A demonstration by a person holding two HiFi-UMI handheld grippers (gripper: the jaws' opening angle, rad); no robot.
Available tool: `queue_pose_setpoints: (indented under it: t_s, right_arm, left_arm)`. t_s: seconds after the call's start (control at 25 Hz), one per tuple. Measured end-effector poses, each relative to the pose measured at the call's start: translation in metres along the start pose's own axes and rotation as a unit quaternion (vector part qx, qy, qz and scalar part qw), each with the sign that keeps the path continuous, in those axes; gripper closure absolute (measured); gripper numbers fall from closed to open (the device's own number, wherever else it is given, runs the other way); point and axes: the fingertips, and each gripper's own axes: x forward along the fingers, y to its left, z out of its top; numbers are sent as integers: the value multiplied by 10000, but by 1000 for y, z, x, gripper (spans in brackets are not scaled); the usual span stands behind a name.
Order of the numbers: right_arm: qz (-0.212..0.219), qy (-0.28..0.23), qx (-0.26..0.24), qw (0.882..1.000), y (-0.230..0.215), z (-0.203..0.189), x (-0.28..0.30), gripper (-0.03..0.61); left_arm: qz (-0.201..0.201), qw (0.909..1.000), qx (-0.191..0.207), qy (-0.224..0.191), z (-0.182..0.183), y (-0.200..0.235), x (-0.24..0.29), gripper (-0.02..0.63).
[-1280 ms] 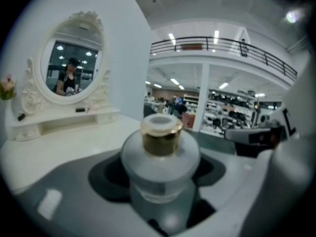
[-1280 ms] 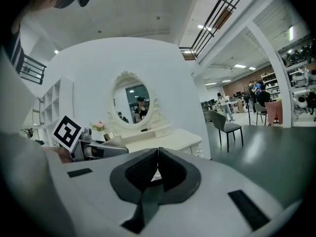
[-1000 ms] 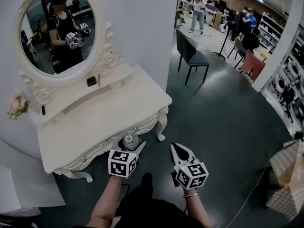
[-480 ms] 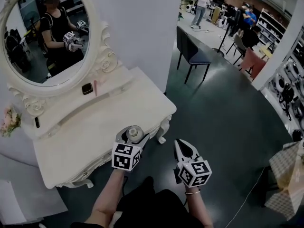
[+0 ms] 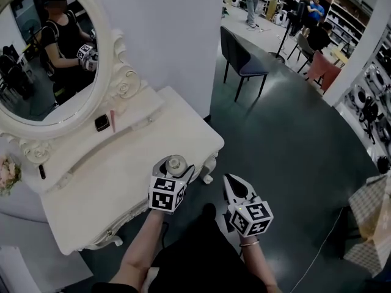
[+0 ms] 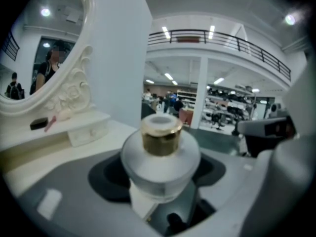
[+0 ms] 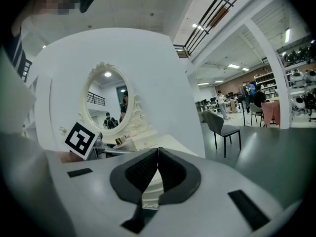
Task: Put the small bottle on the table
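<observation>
While the left gripper [image 5: 175,167] stays clamped round the small bottle [image 6: 160,154], gold cap upward, it has carried the bottle up and forward over the last second, from in front of the drawers to just above the front edge of the white bench [image 5: 122,182]. That leaves, I'd say, only the lowering and the release. The right gripper [image 5: 230,182] hangs beside it over the dark floor [image 5: 293,151], jaws pressed together on nothing.

Small bottle [image 6: 160,157]: frosted white body, gold collar, white cap. Left gripper [image 5: 173,166], right gripper [image 5: 234,187]: grey, black-padded jaws, black-and-white marker cubes. Surface [image 5: 116,176]: cream. Floor [image 5: 293,145]: dark grey-green.
</observation>
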Motion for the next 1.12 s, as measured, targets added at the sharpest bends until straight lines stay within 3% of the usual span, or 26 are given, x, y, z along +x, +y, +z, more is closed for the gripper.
queue_pose_setpoints:
  t_s: [0.44, 1.12]
  right_arm:
    - [131, 101, -29, 9999, -43, 18, 44, 574]
    - [54, 220, 94, 9997, -89, 25, 68, 574]
  left_arm:
    - [2, 9998, -163, 148, 13, 8, 76, 275]
    - [24, 9986, 244, 459, 18, 9, 180, 275]
